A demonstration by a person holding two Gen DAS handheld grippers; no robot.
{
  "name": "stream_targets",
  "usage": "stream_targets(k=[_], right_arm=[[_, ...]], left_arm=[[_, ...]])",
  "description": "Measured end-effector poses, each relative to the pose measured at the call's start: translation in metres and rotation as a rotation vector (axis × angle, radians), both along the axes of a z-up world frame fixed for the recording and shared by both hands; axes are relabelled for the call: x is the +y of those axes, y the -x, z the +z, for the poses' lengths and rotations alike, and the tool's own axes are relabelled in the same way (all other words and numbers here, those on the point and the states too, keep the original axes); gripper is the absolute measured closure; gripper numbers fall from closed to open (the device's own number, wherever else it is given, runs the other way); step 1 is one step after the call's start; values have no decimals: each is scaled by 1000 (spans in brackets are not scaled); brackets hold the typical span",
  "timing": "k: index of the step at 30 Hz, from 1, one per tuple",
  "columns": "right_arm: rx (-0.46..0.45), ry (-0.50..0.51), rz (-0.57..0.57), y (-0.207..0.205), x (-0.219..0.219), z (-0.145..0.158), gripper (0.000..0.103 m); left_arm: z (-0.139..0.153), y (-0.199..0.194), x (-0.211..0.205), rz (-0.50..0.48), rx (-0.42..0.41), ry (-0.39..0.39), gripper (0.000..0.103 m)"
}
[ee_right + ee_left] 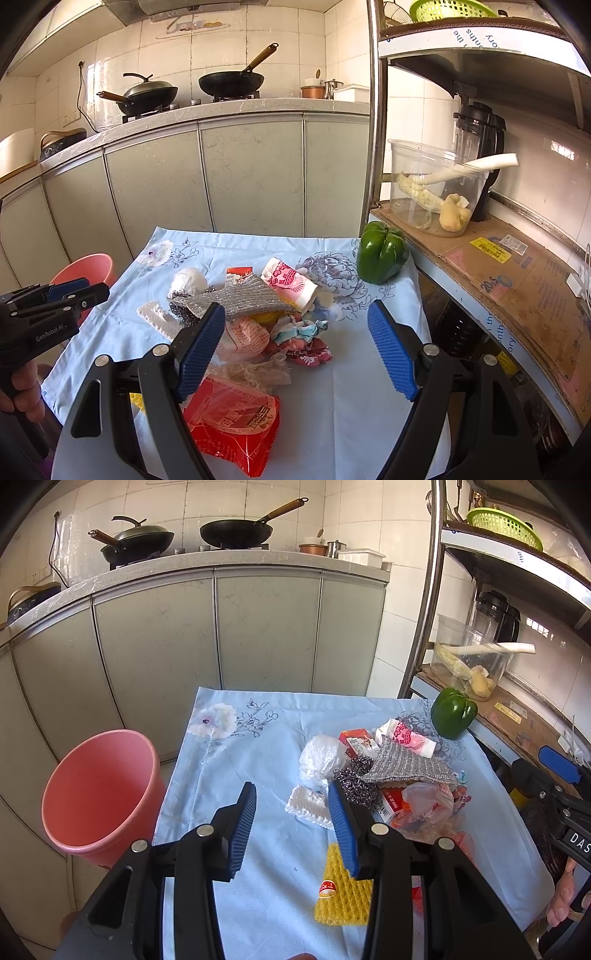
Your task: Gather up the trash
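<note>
Trash pile on the blue floral tablecloth (258, 760), both grippers empty above it.

The wrappers, white plastic bag (319, 758) and steel scourer (356, 781) lie just ahead of the left gripper (291, 797), whose jaws stand apart on nothing. The pink bin (99, 794) stands to its left. The right gripper (295, 325) gapes wide over the red packet (236, 421); a green pepper (382, 256) sits beyond.

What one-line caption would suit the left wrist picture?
Open left gripper hovers empty above a blue cloth, pink bin to its left and a trash pile ahead.
</note>
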State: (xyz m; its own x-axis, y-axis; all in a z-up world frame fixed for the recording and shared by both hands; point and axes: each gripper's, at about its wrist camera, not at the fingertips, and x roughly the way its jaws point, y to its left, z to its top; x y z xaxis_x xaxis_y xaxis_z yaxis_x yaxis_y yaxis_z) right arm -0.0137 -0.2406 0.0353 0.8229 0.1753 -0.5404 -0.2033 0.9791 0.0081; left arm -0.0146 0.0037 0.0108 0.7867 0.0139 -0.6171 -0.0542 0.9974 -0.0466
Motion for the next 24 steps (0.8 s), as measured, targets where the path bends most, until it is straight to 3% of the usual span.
stream_targets(k=[8,24], right_arm=[[3,-1,-1,0,0,0,23],[29,-1,-2,-2,-4,-10,23]], left_arm=[[0,0,-1,-5,2,2,57],[-4,-6,5,-29,11,22,56]])
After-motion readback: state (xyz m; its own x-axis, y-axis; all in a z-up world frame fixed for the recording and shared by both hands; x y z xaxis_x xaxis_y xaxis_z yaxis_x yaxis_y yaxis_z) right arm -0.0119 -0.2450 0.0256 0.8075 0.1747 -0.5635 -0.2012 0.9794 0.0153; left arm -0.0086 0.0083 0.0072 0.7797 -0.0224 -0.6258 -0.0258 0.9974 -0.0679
